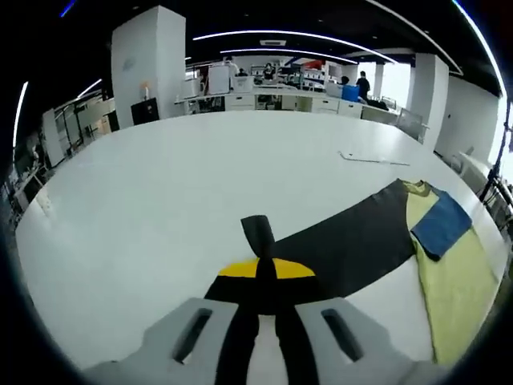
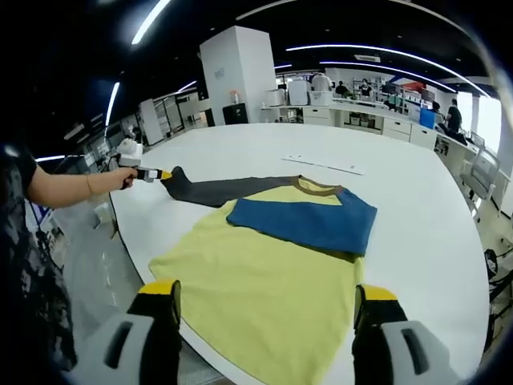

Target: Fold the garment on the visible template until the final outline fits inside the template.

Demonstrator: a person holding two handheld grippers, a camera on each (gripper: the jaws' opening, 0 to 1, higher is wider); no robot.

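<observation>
My left gripper (image 1: 260,269) pinches the dark sleeve (image 1: 353,241) and holds it stretched out, I think to fold it inward. The garment (image 2: 272,281) lies flat on the white table (image 2: 417,200), and my right gripper (image 2: 268,321) waits with jaws spread over its hem.

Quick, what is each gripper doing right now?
Left gripper: shut on the dark sleeve.
Right gripper: open, holding nothing.

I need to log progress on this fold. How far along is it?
Partly done. One blue sleeve already lies folded across the yellow shirt. In hand: the left gripper is shut on the cuff of the dark sleeve, which is stretched out over the white table. The right gripper is open at the hem. Left: folding that sleeve in, then the body.
</observation>
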